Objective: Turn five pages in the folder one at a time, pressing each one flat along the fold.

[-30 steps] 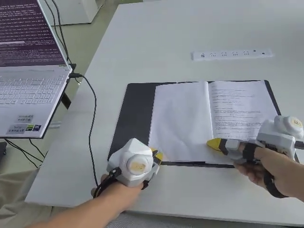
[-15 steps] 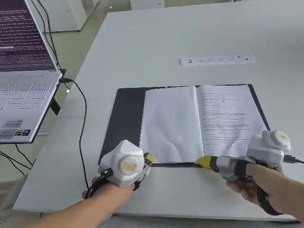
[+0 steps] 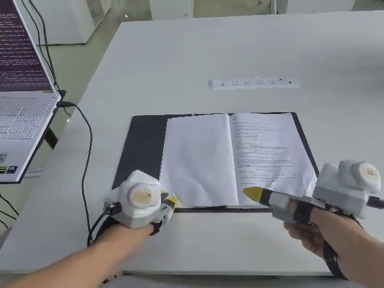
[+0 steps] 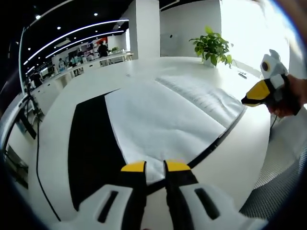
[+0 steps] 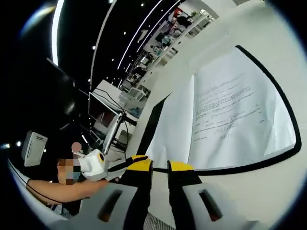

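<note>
Far left, an open laptop (image 3: 15,102) sits at the edge of the white table (image 3: 180,54), screen lit, and a black cable (image 3: 89,141) curves from its side down toward the near edge. Next is the left gripper (image 3: 170,201), held in the left hand (image 3: 123,234). Its yellow tips are at the near-left corner of the blank page, and I can't tell whether they touch the paper. In the left gripper view its jaws are drawn in to a thin slit with nothing between them. The folder (image 3: 144,150) lies open and flat mid-table, with a bare strip of black cover on the left side. The blank page (image 3: 195,159) lies flat to the left of the fold and the printed page (image 3: 267,153) flat to the right of it. No sheet is lifted. A white power strip (image 3: 254,83) lies beyond the folder, well apart from it. The right gripper (image 3: 252,193), held in the right hand (image 3: 321,231), points left along the folder's near edge. Its tip is just below the fold, at the lower-left corner of the printed page. Its jaws are pinched together and hold nothing, reading as a single yellow point in the head view and a narrow slit in the right gripper view. Contact with the paper is unclear. The left gripper view shows a potted plant (image 4: 211,45) at the far end of the table.
</note>
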The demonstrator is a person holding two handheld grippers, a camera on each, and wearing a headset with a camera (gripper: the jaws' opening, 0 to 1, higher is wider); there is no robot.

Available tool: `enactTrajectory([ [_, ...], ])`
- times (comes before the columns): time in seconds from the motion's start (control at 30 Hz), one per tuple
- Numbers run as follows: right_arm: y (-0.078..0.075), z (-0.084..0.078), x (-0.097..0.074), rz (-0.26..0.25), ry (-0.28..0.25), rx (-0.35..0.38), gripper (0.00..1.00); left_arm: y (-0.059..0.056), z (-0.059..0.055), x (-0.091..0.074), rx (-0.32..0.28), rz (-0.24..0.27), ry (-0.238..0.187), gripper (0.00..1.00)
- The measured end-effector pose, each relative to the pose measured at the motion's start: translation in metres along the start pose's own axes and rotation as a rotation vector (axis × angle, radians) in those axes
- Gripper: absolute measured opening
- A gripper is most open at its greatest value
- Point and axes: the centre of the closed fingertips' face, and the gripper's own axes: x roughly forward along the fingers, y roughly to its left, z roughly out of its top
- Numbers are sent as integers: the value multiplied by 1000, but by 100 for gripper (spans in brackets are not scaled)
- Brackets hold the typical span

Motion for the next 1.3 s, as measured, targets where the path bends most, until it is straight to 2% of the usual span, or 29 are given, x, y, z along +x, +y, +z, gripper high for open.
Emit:
enactTrajectory([
  [0.03, -2, 9, -10, -29, -37, -36, 19, -1, 4, -4, -16, -2, -13, 15],
  [0.07, -3, 12, -17, -47, -48, -42, 22, -3, 10, -8, -36, -8, -33, 16],
  [0.17, -6, 33, -48, -125, -137, -103, 26, -7, 24, -25, -71, -25, -69, 21],
  [0.33, -8, 40, -82, -217, -165, -187, 32, -14, 40, -50, -90, -44, -112, 28],
  [0.37, -8, 42, -90, -239, -179, -227, 34, -17, 44, -56, -97, -52, -121, 29],
  [0.53, -7, 43, -111, -298, -174, -308, 44, -23, 56, -77, -96, -63, -140, 37],
  [0.7, -4, 44, -123, -321, -188, -336, 55, -24, 58, -91, -106, -58, -125, 45],
  [0.73, -3, 44, -124, -324, -191, -338, 57, -23, 54, -93, -114, -49, -103, 48],
  [0.8, -3, 44, -127, -330, -193, -341, 62, -24, 52, -96, -110, -50, -90, 54],
  [0.93, -4, 40, -129, -327, -166, -336, 67, -23, 51, -107, -116, -40, -74, 62],
  [1.0, -3, 40, -133, -328, -169, -338, 70, -22, 50, -111, -99, -33, -62, 67],
  [1.07, -4, 43, -137, -337, -194, -343, 73, -20, 52, -114, -94, -27, -69, 72],
  [1.3, -14, 45, -142, -360, -188, -344, 74, -12, 57, -120, -81, 0, -92, 75],
])
